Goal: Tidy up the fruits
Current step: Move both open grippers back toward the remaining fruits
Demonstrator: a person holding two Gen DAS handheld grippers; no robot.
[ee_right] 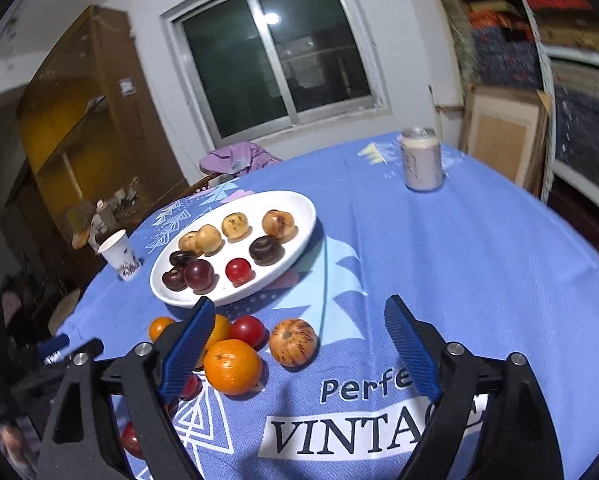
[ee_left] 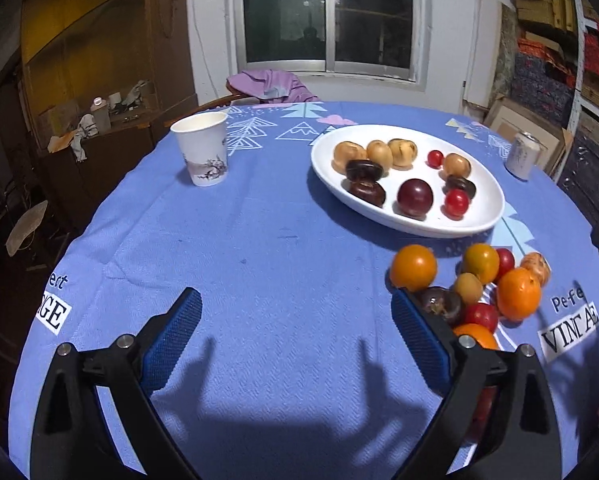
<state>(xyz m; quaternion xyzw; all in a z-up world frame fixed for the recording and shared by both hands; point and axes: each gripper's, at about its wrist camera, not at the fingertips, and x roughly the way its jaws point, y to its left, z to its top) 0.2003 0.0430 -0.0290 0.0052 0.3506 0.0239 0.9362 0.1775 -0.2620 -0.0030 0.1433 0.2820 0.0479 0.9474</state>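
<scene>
A white oval plate (ee_left: 485,200) (ee_right: 297,206) holds several tan, dark brown and red fruits. Loose fruit lies on the blue cloth in front of it: an orange (ee_left: 518,294) (ee_right: 232,366), an orange tomato (ee_left: 413,267), a red tomato (ee_right: 247,330) and a speckled tan fruit (ee_right: 293,342). My left gripper (ee_left: 295,300) is open over bare cloth, its right finger beside a dark fruit (ee_left: 439,304). My right gripper (ee_right: 299,304) is open too. The speckled fruit lies just below and between its fingers, untouched; its left finger overlaps the pile.
A paper cup (ee_left: 203,152) (ee_right: 119,254) stands at the table's far left. A drinks can (ee_left: 522,156) (ee_right: 421,160) stands at the far right. A chair with purple cloth (ee_left: 271,84) is behind the round table. Shelves and boxes line the right wall.
</scene>
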